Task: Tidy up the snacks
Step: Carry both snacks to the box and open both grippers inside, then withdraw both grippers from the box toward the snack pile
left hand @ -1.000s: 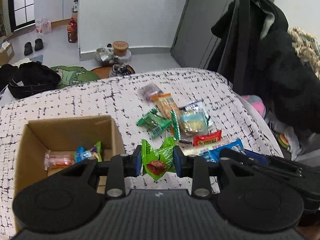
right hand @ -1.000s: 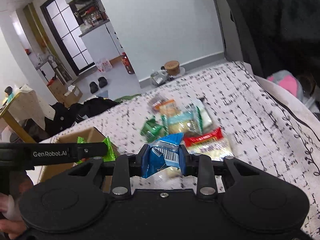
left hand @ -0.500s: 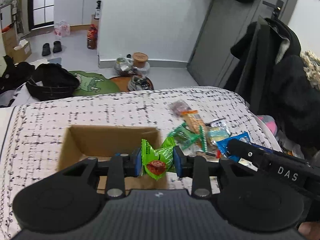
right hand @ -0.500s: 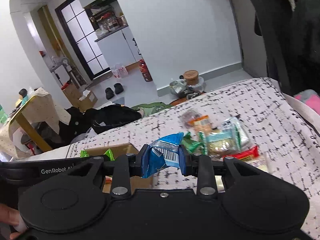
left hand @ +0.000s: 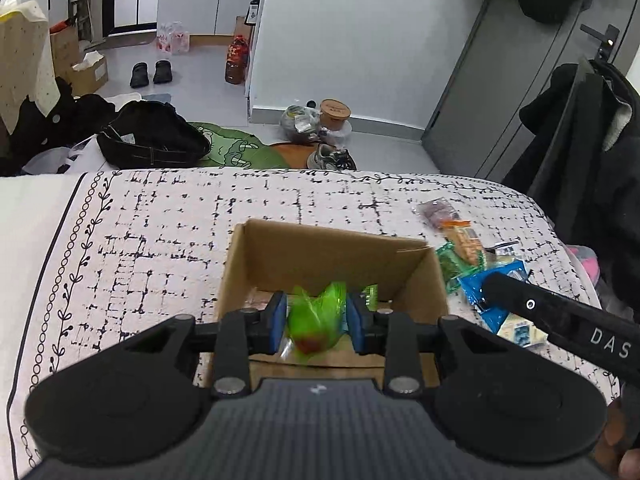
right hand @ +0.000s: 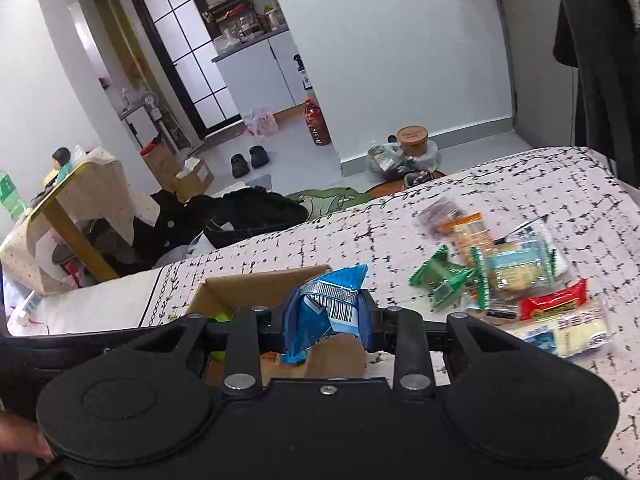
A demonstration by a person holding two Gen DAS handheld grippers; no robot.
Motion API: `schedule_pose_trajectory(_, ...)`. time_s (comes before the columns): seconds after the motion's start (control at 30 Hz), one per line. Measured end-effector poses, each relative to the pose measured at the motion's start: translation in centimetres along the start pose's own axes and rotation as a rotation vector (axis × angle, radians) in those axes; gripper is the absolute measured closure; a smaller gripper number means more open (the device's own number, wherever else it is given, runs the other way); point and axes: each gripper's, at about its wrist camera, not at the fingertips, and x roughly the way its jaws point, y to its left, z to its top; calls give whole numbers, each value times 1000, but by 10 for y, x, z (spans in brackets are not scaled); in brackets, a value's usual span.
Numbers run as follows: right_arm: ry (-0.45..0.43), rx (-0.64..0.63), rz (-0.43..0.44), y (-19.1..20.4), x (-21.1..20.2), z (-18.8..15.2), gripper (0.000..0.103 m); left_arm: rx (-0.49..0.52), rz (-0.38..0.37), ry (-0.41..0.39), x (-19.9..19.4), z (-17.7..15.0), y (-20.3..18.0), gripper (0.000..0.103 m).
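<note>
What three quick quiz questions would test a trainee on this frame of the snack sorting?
1. True or false: the left tongs are poised over the open cardboard box.
2. Which packet do the right tongs grip? A) red packet B) blue packet C) orange packet
3. Fill in: the snack between the left tongs' pads is a ____ packet.

Key: 1 true; 2 B; 3 green. The loose snack pile lies on the patterned cloth to the right of the box.
</note>
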Motion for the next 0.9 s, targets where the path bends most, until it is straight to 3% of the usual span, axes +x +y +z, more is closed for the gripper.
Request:
schedule_pose_trajectory(0.3, 22, -13, -11, 15, 17, -8, 73, -13, -4, 5, 10, -5, 7, 68)
schedule_pose_trajectory(0.6, 21, -14, 6, 27, 24, -7, 71, -1, 20, -37, -11, -6, 15, 33)
schedule_pose_trajectory(0.73, 19, -31, 32, 33, 22, -3, 60, -16, 18, -52, -19, -7, 20, 27)
schedule_pose_trajectory(0.8, 11, -37, 26, 33, 18, -2, 46, -29, 17, -56, -22, -6, 22, 27)
schedule_pose_trajectory(0.9, -7, -29, 11, 27, 9, 0, 37, -29, 10, -61, -27, -6, 22, 24)
